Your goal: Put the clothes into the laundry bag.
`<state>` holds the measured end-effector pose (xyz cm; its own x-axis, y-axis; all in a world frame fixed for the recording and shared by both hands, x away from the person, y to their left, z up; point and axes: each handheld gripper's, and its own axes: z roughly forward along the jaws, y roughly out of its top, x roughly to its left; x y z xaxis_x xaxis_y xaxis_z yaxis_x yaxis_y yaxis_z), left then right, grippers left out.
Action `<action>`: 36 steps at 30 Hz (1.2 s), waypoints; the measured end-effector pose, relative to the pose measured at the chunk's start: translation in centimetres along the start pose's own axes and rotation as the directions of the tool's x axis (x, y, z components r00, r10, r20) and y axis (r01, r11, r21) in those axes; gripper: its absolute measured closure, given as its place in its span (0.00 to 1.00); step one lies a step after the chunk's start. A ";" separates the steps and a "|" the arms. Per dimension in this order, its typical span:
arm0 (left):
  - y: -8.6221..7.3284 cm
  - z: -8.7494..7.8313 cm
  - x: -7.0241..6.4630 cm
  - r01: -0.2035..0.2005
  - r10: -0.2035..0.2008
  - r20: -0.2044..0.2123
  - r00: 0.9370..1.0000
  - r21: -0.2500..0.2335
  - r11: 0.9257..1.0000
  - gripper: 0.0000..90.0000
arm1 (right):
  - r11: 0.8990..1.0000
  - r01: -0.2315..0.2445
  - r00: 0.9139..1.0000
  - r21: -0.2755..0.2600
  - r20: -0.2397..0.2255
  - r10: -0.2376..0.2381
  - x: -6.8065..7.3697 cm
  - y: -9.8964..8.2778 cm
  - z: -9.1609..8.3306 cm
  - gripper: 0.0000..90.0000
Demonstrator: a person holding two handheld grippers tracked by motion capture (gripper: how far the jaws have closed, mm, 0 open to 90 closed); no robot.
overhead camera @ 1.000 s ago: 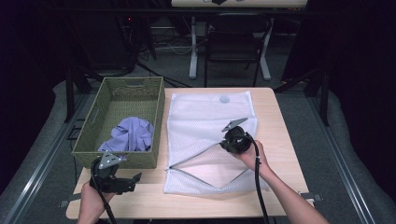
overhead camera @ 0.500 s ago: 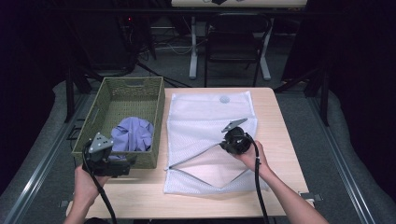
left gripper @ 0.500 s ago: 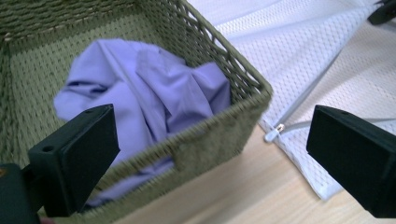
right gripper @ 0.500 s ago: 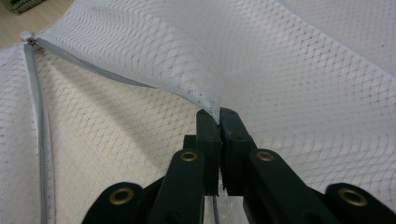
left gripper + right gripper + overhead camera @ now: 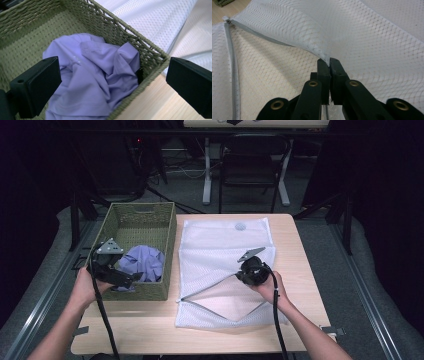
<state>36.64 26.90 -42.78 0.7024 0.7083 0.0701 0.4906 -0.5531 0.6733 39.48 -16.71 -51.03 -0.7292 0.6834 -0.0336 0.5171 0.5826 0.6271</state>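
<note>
Right tool (image 5: 248, 266) clenched on mesh bag (image 5: 225, 245) flap, centre frame, holding the mouth open. Left tool (image 5: 131, 281) released above purple shirt (image 5: 144, 262) in basket (image 5: 167, 232), left of frame. Drop straight down, pinch a thick fold, avoid the wicker.

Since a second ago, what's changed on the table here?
The left gripper moved from the table's near edge up over the basket, jaws open above the purple garment. The right gripper stayed put, shut on the mesh bag, holding its opening up.
</note>
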 end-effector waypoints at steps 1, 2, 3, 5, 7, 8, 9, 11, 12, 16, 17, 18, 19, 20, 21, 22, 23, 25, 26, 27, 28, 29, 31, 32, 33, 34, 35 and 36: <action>0.2 0.1 0.4 -0.016 0.016 0.004 1.000 0.018 1.000 0.00 | 1.000 -0.003 1.000 0.000 0.001 0.003 0.0 0.0 0.0 0.98; 0.5 0.3 0.7 -0.041 0.041 0.007 0.999 0.034 0.999 0.00 | 1.000 -0.001 1.000 -0.002 0.001 0.001 0.0 0.0 0.0 0.98; 0.7 0.5 1.1 -0.065 0.064 0.014 0.998 0.049 0.997 0.00 | 1.000 0.000 1.000 -0.002 0.001 0.000 0.0 0.0 0.0 0.98; 1.2 0.9 1.7 -0.105 0.104 0.026 0.994 0.078 0.991 0.00 | 1.000 0.002 1.000 -0.001 0.000 -0.002 0.0 0.0 0.0 0.98; 1.7 1.5 2.2 -0.135 0.132 0.033 0.991 0.109 0.985 0.00 | 1.000 -0.001 1.000 0.002 0.000 0.001 0.0 0.0 0.1 0.98; 1.9 1.8 2.5 -0.146 0.142 0.044 0.989 0.117 0.982 0.00 | 1.000 0.000 1.000 0.003 0.000 0.000 0.0 0.0 0.1 0.98; 2.1 2.1 2.7 -0.162 0.156 0.051 0.986 0.129 0.978 0.00 | 1.000 -0.002 1.000 0.004 0.002 0.002 0.0 0.0 0.1 0.98; 2.4 2.7 3.1 -0.182 0.175 0.057 0.983 0.153 0.971 0.00 | 1.000 0.004 1.000 0.002 0.002 -0.004 0.0 0.0 0.0 0.98; 2.5 3.0 3.3 -0.194 0.186 0.064 0.981 0.166 0.967 0.00 | 1.000 0.004 1.000 0.000 0.001 -0.004 0.0 0.0 0.0 0.98; 2.9 4.0 3.9 -0.244 0.231 0.085 0.969 0.227 0.943 0.00 | 1.000 -0.003 1.000 0.003 -0.003 0.003 0.0 0.0 0.1 0.98; 2.9 4.3 4.0 -0.253 0.238 0.086 0.967 0.248 0.935 0.00 | 1.000 0.001 1.000 0.002 -0.002 -0.001 0.0 0.0 0.1 0.98; 2.9 4.3 4.0 -0.253 0.238 0.086 0.967 0.248 0.935 0.00 | 1.000 0.002 1.000 0.002 -0.002 -0.002 0.0 0.0 0.1 0.98; 2.9 4.9 4.3 -0.270 0.248 0.110 0.962 0.287 0.919 0.00 | 1.000 0.001 1.000 0.002 -0.002 -0.001 0.0 0.0 0.1 0.98; 2.9 5.2 4.5 -0.267 0.243 0.114 0.963 0.305 0.914 0.00 | 1.000 0.001 1.000 0.002 -0.002 -0.001 0.0 0.0 0.1 0.98; 2.9 5.5 4.7 -0.272 0.247 0.117 0.962 0.316 0.909 0.00 | 1.000 0.001 1.000 0.002 -0.002 -0.001 0.0 0.0 0.1 0.98; 2.8 5.8 4.9 -0.275 0.245 0.132 0.961 0.318 0.907 0.00 | 1.000 0.001 1.000 0.002 -0.002 -0.001 0.0 0.0 0.1 0.98; 2.8 6.1 5.0 -0.272 0.241 0.132 0.962 0.324 0.906 0.00 | 1.000 0.002 1.000 0.002 -0.002 -0.002 0.0 0.0 0.1 0.98; 2.8 6.7 5.2 -0.283 0.248 0.144 0.958 0.337 0.898 0.00 | 1.000 0.003 1.000 0.003 -0.003 -0.003 0.0 0.0 0.1 0.98; 2.8 6.7 5.2 -0.283 0.248 0.144 0.958 0.337 0.898 0.00 | 1.000 0.003 1.000 0.002 -0.001 -0.003 0.0 0.0 0.2 0.98; 2.8 7.0 5.2 -0.283 0.248 0.143 0.958 0.346 0.895 0.00 | 1.000 0.003 1.000 0.002 -0.002 -0.003 0.0 0.0 0.2 0.98; 2.7 7.7 5.2 -0.291 0.250 0.159 0.955 0.355 0.888 0.00 | 1.000 0.005 1.000 0.002 -0.002 -0.005 0.0 0.0 0.2 0.98; 2.8 8.0 5.2 -0.293 0.250 0.163 0.955 0.367 0.883 0.00 | 1.000 0.006 1.000 0.002 -0.001 -0.006 0.0 0.0 0.2 0.98; 2.8 8.7 5.3 -0.298 0.245 0.181 0.952 0.377 0.877 0.00 | 1.000 0.007 1.000 0.003 0.000 -0.007 0.0 0.0 0.2 0.98; 2.8 8.7 5.3 -0.298 0.245 0.181 0.952 0.377 0.877 0.00 | 1.000 0.007 1.000 0.003 0.000 -0.007 0.0 0.0 0.2 0.98; 2.8 9.5 5.3 -0.299 0.243 0.188 0.952 0.389 0.871 0.00 | 1.000 0.006 1.000 0.003 -0.001 -0.006 0.0 0.0 0.2 0.98; 2.8 9.9 5.3 -0.302 0.243 0.193 0.951 0.396 0.867 0.00 | 1.000 0.006 1.000 0.002 -0.001 -0.006 0.0 0.0 0.1 0.98; 2.7 10.4 5.3 -0.306 0.243 0.199 0.949 0.409 0.860 0.00 | 1.000 0.002 1.000 0.002 -0.001 -0.002 0.0 0.0 0.1 0.98; 2.7 10.8 5.3 -0.309 0.241 0.209 0.948 0.416 0.855 0.00 | 1.000 0.003 1.000 0.001 -0.001 -0.003 0.0 0.0 0.1 0.98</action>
<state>47.27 24.46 -48.56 0.8918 0.4463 0.0748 0.4167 -0.8744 0.2484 39.48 -16.66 -51.12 -0.7313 0.6811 -0.0350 0.5152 0.5853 0.6260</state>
